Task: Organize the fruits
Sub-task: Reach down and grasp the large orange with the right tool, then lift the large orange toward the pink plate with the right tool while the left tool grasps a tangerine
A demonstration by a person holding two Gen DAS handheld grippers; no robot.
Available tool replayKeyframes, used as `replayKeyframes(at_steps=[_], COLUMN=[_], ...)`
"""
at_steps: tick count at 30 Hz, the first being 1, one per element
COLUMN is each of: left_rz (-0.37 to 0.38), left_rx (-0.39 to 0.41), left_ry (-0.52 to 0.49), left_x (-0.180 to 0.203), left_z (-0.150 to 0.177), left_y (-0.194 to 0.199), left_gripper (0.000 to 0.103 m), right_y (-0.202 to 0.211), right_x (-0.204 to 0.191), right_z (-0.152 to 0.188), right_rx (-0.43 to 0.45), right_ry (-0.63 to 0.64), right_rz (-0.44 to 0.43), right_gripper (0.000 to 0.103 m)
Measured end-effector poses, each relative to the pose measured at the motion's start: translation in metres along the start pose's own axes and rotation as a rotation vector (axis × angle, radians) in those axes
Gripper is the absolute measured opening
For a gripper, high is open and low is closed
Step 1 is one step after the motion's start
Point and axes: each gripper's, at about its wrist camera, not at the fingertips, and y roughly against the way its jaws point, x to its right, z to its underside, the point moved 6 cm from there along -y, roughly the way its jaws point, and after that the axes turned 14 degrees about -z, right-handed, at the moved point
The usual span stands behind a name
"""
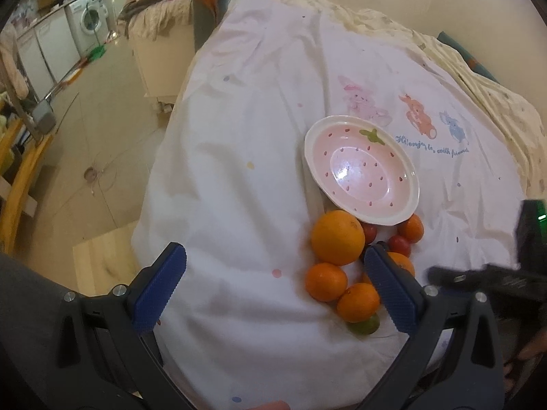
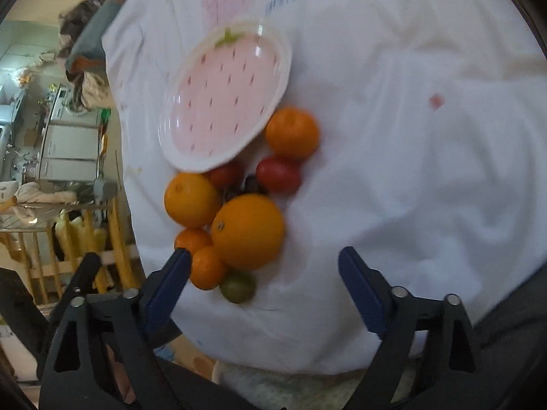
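A pink strawberry-patterned plate [image 1: 362,171] lies empty on a white sheet; it also shows in the right wrist view [image 2: 225,102]. A pile of fruit sits just below it: a large orange [image 1: 336,237] [image 2: 248,232], several small oranges [image 1: 324,282] [image 2: 292,133], red tomatoes [image 1: 399,245] [image 2: 278,175] and a green fruit [image 1: 365,324] [image 2: 238,287]. My left gripper [image 1: 275,256] is open and empty, left of the pile, its right finger over the fruit. My right gripper [image 2: 265,259] is open and empty, hovering just below the large orange.
The white printed sheet [image 1: 239,171] covers a bed-like surface, with a drop to the tiled floor [image 1: 95,136] on the left. A washing machine [image 1: 89,17] and cabinets stand far left. The other gripper's body [image 1: 512,273] shows at the right edge.
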Motion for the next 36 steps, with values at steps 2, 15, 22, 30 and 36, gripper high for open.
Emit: replayKeyframes(at_steps=[2, 15, 22, 30, 36], left_rz=[0.002, -0.001, -0.011, -0.031, -0.049], left_rx=[-0.004, -0.022, -0.025, -0.036, -0.079], left_ry=[0.002, 0.019, 0.022, -0.017, -0.039], left_x=[-0.001, -0.006, -0.007, -0.001, -0.001], left_z=[0.001, 0.0, 0.0, 0.003, 0.01], left_y=[0.0, -0.004, -0.007, -0.012, -0.023], left_gripper=[0.103, 0.103, 0.103, 0.103, 0.103], right_y=[-0.017, -0.048, -0.006, 0.061, 0.071], right_x=[0.0, 0.0, -0.002, -0.038, -0.029], right_z=[0.003, 0.0, -0.002, -0.027, -0.035], right_rx=[-0.018, -0.024, 0.0, 0.137, 0.213], right_ry=[-0.028, -0.057, 0.02, 0.223, 0.252], right_rz=[0.001, -0.008, 0.012, -0.036, -0.069], right_gripper=[0.084, 0.06, 0.059, 0.059, 0.059])
